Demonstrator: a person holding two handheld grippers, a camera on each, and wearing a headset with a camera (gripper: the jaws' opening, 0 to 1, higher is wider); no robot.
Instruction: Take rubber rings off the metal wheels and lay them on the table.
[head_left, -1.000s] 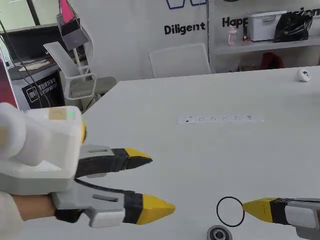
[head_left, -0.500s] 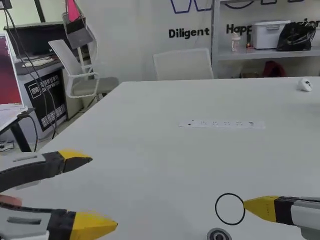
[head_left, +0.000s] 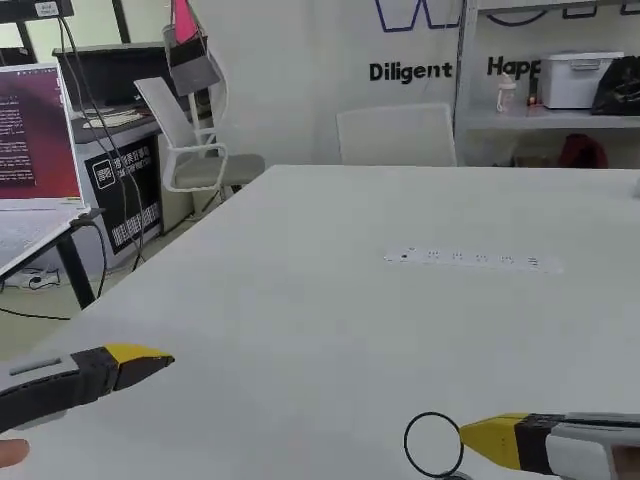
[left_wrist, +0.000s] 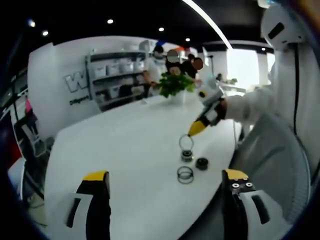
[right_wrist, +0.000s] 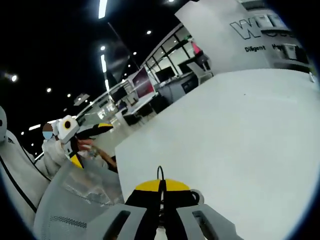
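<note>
At lower right, the right gripper pinches a rubber ring jutting leftward over the counter; the left gripper is spread, farther off.

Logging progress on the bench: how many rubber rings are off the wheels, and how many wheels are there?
Rubber rings: 2, held ring, flat ring
Wheels: 2, grey wheel, dark wheel
Total: 4

The left gripper is held low, and its two jaws are wide apart. The right gripper points left with its jaws squeezed tight. It pinches a rubber ring at its tips.
</note>
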